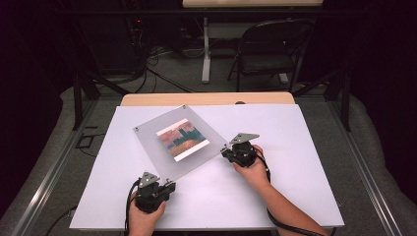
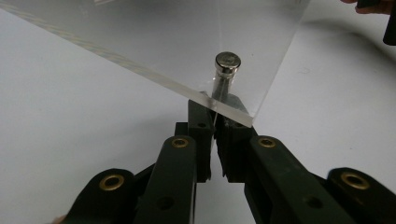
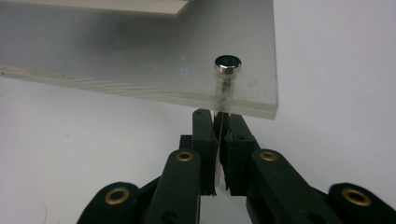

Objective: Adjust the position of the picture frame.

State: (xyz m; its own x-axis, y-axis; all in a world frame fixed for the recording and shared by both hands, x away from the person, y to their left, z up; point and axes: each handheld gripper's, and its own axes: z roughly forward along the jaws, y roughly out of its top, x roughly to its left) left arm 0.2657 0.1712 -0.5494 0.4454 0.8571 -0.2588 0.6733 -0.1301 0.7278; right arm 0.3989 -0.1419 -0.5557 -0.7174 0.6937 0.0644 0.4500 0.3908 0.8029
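Here, going from the left of the high view, the left gripper (image 1: 169,186) sits at the near corner of a clear acrylic frame (image 1: 147,140) that lies as a diamond on the white table (image 1: 295,196). In the left gripper view its jaws are drawn nearly together just under that corner, beside the metal standoff post (image 2: 227,70); whether they pinch the post or only nest against it is hard to tell. In the middle, the frame sandwiches a small striped picture (image 1: 183,137), and its long diagonal runs from the far-left corner down toward the right hand. At the right corner the right gripper (image 1: 227,152) meets the plate the same way: in the right gripper view its jaws are closed to a thin slit below the plate's edge, in line with the second standoff (image 3: 228,67). So the frame lies ahead of both tools, each on its own neighbouring corner, neither nearer than the other. Any lift would probably turn on both corners rising together, or the plate tips along the diagonal between them.
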